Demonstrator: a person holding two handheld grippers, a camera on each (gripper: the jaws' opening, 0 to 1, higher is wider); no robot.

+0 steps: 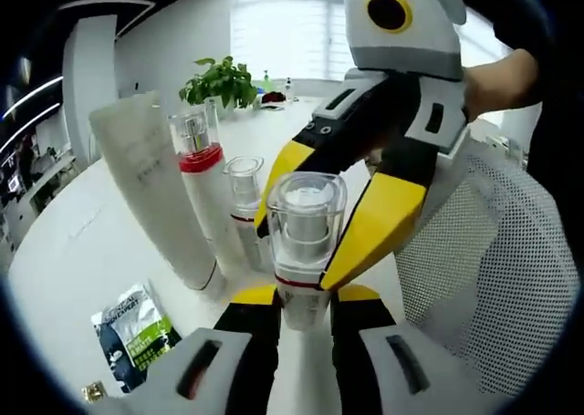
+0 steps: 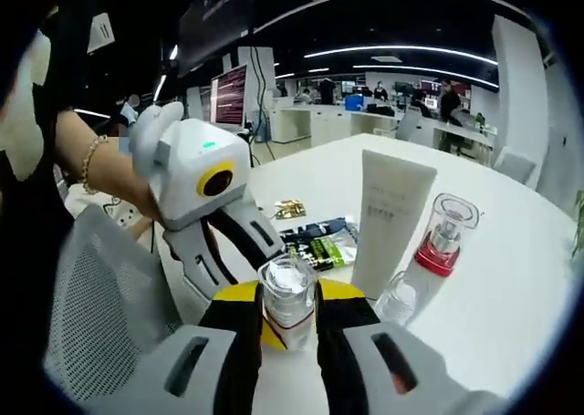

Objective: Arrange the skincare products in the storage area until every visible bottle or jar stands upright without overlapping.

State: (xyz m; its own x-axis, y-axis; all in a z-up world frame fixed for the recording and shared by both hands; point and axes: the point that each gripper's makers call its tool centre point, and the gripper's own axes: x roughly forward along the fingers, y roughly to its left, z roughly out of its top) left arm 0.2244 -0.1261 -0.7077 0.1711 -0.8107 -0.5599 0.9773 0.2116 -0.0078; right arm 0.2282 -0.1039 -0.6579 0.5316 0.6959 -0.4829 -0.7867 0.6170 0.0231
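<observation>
A bottle with a clear cap [image 1: 306,210] is held over the white table [image 1: 82,242]. My left gripper [image 1: 307,298] is shut on its lower body. My right gripper [image 1: 301,251] reaches in from the upper right, its yellow jaws closed on the cap. In the right gripper view the same bottle [image 2: 287,283] sits between my right gripper's [image 2: 289,319] jaws, and the left gripper [image 2: 276,328] comes in from the left. A white tube [image 1: 151,187], a red-collared bottle [image 1: 205,196] and a small clear-capped bottle [image 1: 245,196] stand upright just behind.
A green and black sachet [image 1: 137,333] and a small gold wrapper [image 1: 91,392] lie flat on the table. A potted plant [image 1: 219,82] stands at the far end. A white mesh chair [image 1: 493,269] is close on the right. A person's hand holds each gripper.
</observation>
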